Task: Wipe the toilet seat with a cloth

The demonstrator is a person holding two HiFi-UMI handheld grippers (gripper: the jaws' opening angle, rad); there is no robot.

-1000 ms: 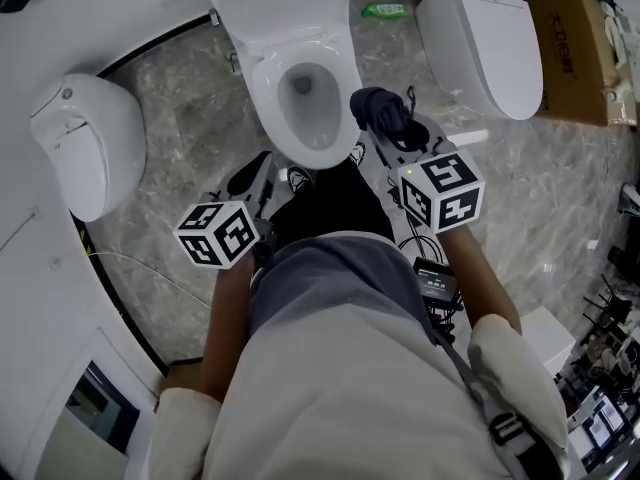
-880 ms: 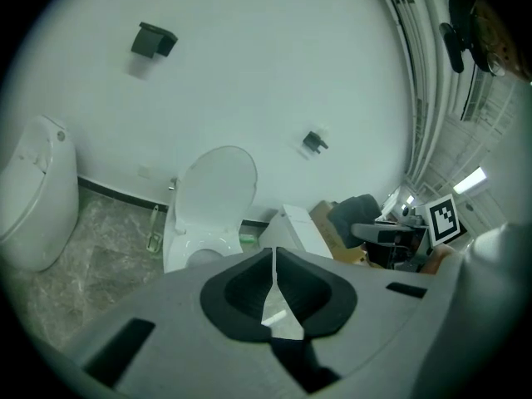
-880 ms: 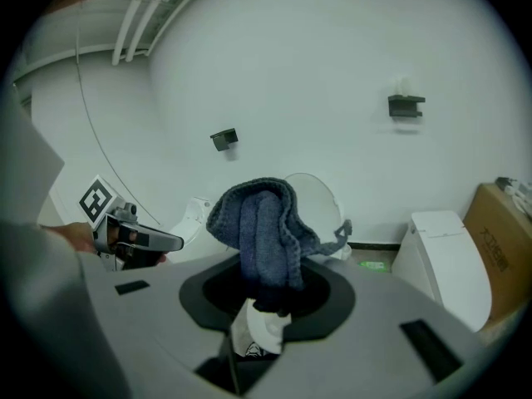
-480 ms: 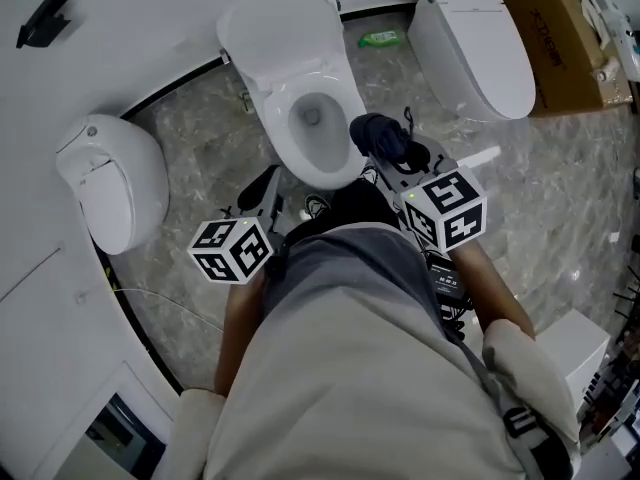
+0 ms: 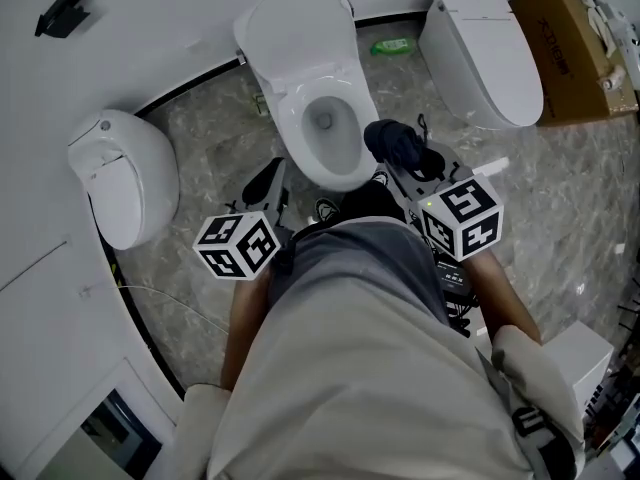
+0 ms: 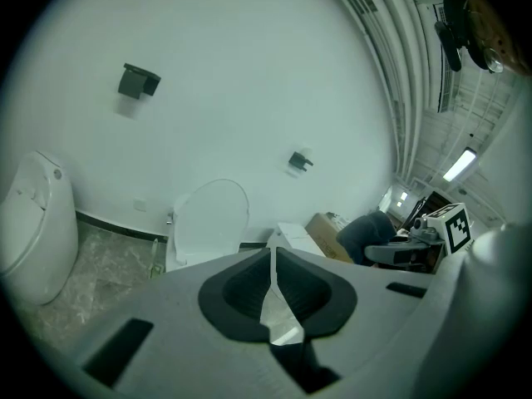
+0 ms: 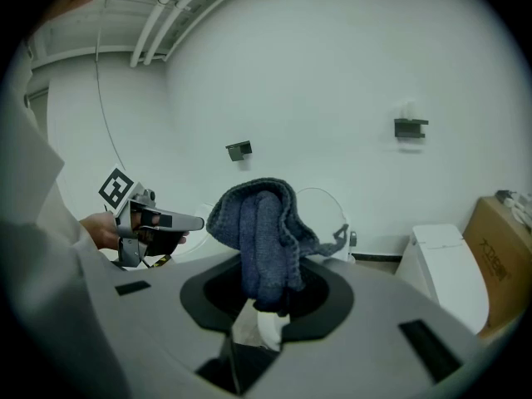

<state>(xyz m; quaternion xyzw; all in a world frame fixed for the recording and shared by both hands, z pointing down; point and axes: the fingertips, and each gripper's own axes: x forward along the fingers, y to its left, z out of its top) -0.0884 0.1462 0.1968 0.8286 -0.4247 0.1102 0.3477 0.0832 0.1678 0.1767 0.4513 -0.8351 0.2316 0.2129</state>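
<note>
The 2 grippers have lifted slightly. The right gripper [image 7: 263, 304] clamps the dark blue cloth [image 5: 396, 140] just beside the toilet seat [image 5: 289, 128]. The left gripper [image 6: 272, 299] is closed on nothing.

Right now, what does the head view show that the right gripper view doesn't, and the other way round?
Only the head view: the inside of the toilet bowl and a green item on the floor behind it.
Only the right gripper view: ceiling pipes and a dark wall bracket right of the lid.
Both: the dark blue cloth pinched in the right gripper, the left gripper, the raised toilet lid and the cardboard box.
</note>
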